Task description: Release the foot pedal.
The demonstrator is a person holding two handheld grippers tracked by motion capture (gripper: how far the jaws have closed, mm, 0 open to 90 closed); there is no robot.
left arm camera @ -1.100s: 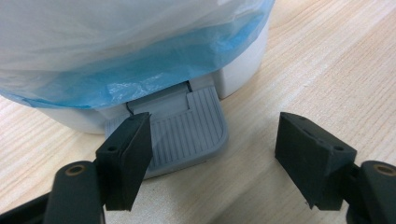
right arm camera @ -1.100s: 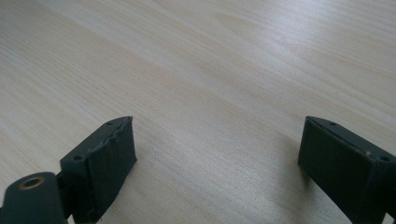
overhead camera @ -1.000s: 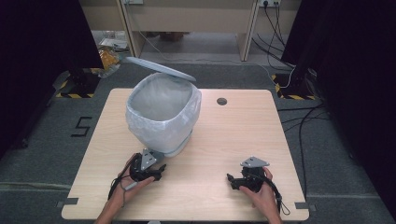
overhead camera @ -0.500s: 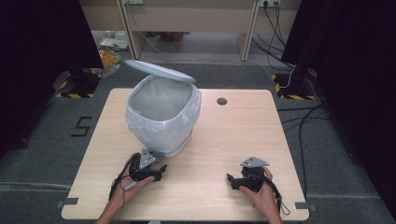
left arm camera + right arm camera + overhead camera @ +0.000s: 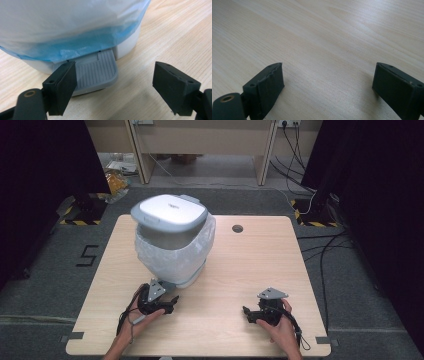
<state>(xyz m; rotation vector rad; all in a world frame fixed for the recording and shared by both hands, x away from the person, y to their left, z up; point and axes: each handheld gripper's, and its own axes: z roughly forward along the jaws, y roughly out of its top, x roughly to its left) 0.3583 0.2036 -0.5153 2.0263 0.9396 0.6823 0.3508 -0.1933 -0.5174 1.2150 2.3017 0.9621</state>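
My left gripper (image 5: 167,304) sits by the pedal (image 5: 96,71) of the bin (image 5: 172,245) mid-table, jaws just spreading with nothing between them; the lid (image 5: 170,215) is down, so closing looks finished. My right gripper (image 5: 250,314) rests apart, jaws wide and empty.

The pedal bin (image 5: 172,245) has a grey lid (image 5: 170,215), a pale body and a translucent bag liner (image 5: 75,47) tinged blue at its hem. Its ribbed pedal (image 5: 96,72) is grey. The counter (image 5: 250,270) is light wood grain; both grippers' jaws are black.
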